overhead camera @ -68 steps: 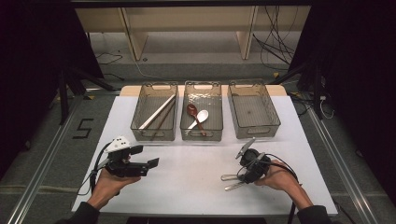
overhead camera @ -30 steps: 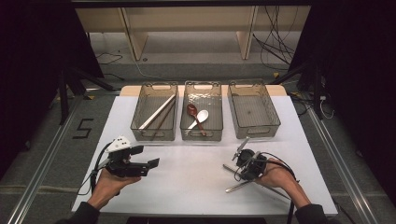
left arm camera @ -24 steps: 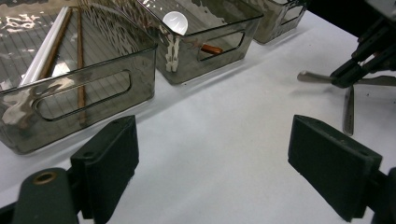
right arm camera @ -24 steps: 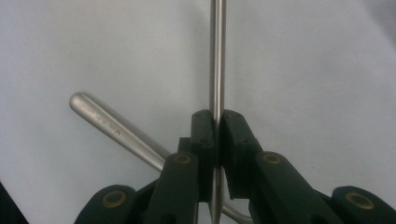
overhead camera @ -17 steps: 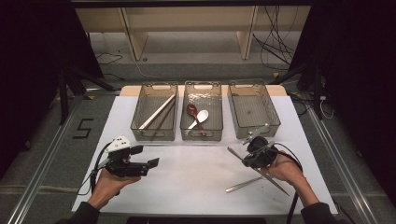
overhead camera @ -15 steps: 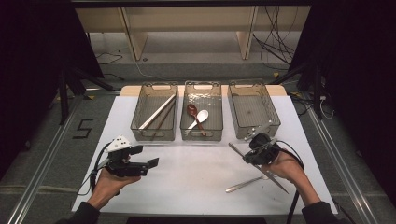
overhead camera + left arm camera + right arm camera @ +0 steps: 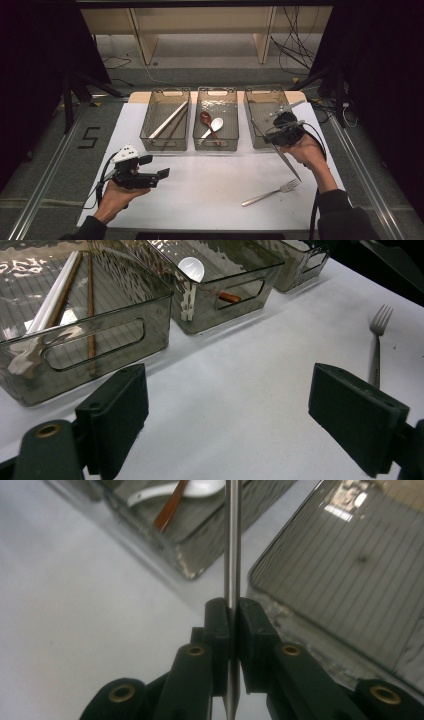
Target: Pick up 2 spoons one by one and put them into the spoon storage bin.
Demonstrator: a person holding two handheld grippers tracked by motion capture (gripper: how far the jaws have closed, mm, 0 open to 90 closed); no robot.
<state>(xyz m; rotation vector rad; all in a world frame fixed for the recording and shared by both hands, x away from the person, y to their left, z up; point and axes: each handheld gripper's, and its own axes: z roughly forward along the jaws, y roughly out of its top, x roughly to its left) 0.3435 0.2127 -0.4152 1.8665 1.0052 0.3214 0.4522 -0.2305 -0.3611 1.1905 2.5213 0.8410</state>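
1. Step in hand: sorting cutlery into bins. The right gripper (image 7: 283,131) is clamped on a table knife (image 7: 287,160); in the right gripper view its jaws pinch the blade (image 7: 232,540) edge-on, with no gap left between pads and metal.

2. Position of the knife: lifted clear of the white table (image 7: 210,190), hanging slantwise. Its upper end lies over the near-left corner of the empty right bin (image 7: 260,100), and its lower end points toward 5 o'clock, above the bare table.

3. Left gripper (image 7: 145,172): held at about 8 o'clock on the table, jaws standing wide apart with nothing between them, as the left gripper view confirms.

4. Remaining item: a fork (image 7: 270,192) lies flat at roughly 5 o'clock, tines toward 2 o'clock, apart from both grippers.

5. Other bins: the left bin (image 7: 165,142) holds chopsticks (image 7: 167,120); the middle bin (image 7: 216,145) holds a white spoon (image 7: 214,126) and a brown spoon (image 7: 206,119).

6. Next move, as judged: carry the knife toward 12 o'clock until its whole length is over the right bin, level it so that it fits inside the walls, lower it, then release. The long overhanging end could catch the near rim.

7. Change from the earliest high view: the knife then lay beside the fork under the right gripper. It has since been raised and carried toward the right bin, while the fork remains on the table and the left gripper has kept its place.
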